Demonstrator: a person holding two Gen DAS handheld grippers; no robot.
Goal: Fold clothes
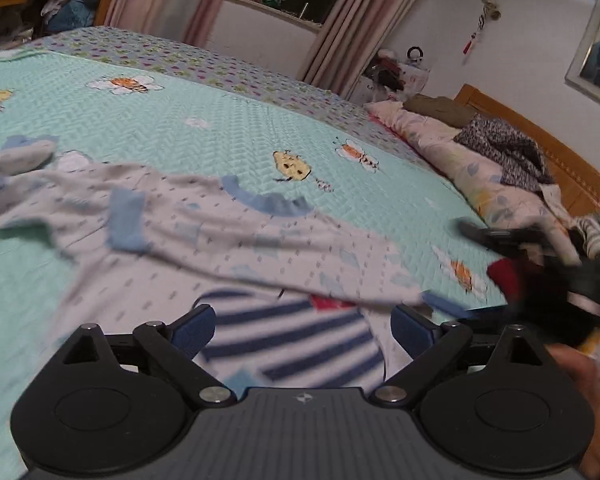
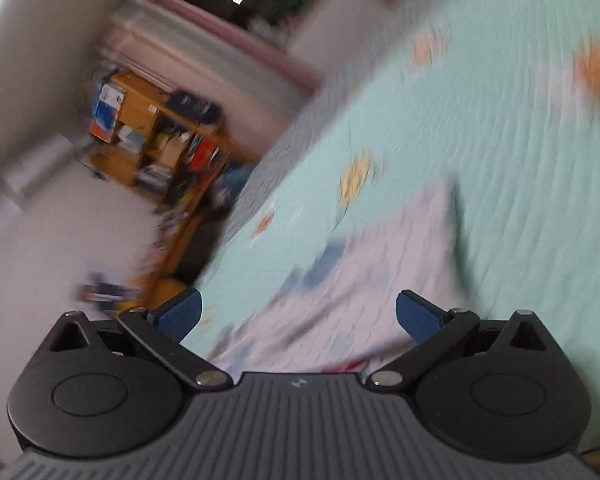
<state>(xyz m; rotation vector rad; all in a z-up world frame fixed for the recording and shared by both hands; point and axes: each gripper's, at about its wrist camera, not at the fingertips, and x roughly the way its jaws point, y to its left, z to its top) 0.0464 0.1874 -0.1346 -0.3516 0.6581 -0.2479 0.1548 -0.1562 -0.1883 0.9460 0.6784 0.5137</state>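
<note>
A pale patterned garment (image 1: 204, 240) with blue trim and a blue pocket lies spread on the mint bedspread (image 1: 180, 120). A navy-and-white striped piece (image 1: 300, 340) shows just under my left gripper (image 1: 302, 326), which is open above it with nothing between its blue pads. At the right edge of the left wrist view, the other gripper (image 1: 540, 264) appears as a dark blur beside a hand (image 1: 592, 400). The right wrist view is tilted and blurred; my right gripper (image 2: 298, 314) is open over the same pale garment (image 2: 340, 288).
Pillows and a heap of clothes (image 1: 500, 152) lie along the wooden headboard (image 1: 572, 172) at the right. Curtains (image 1: 360, 28) and a window stand beyond the bed. A cluttered wooden shelf (image 2: 160, 136) stands off the bed's far side.
</note>
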